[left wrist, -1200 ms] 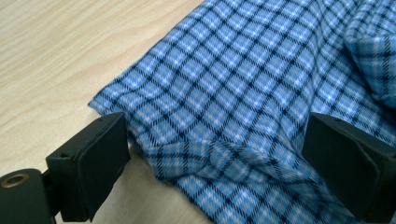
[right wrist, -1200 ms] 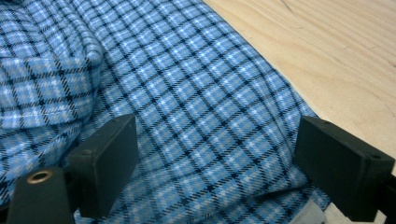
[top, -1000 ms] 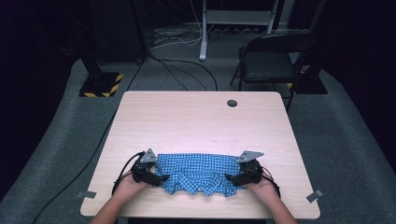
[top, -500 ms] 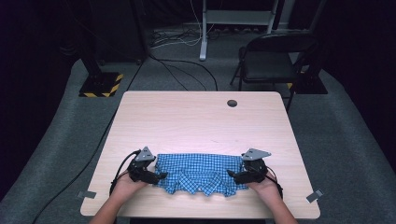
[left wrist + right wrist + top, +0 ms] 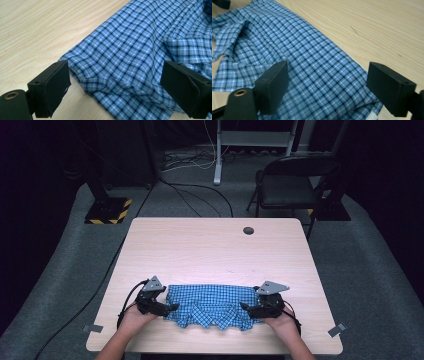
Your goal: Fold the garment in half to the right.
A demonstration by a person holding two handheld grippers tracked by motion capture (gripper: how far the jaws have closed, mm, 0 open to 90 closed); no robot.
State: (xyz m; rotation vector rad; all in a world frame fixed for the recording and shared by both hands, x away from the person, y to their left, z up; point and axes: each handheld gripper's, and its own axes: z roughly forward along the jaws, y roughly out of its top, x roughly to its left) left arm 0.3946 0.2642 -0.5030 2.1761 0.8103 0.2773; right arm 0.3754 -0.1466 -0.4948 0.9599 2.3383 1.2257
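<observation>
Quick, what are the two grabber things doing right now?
Left gripper: open, jaws apart over the checked shirt's edge.
Right gripper: open, above the same shirt, holding nothing.

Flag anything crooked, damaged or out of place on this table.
Nothing is damaged or spilled. The folded blue checked shirt lies near the table's front edge; only its near edge is rumpled and uneven, with the collar flap bunched. Both hand-held grippers are open at its ends.

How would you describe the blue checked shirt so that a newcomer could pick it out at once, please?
Start at the light wooden table and look to its near edge. There a folded blue-and-black checked cotton shirt lies flat between the two black grippers. It is the only cloth and the only patterned thing on the tabletop.
</observation>
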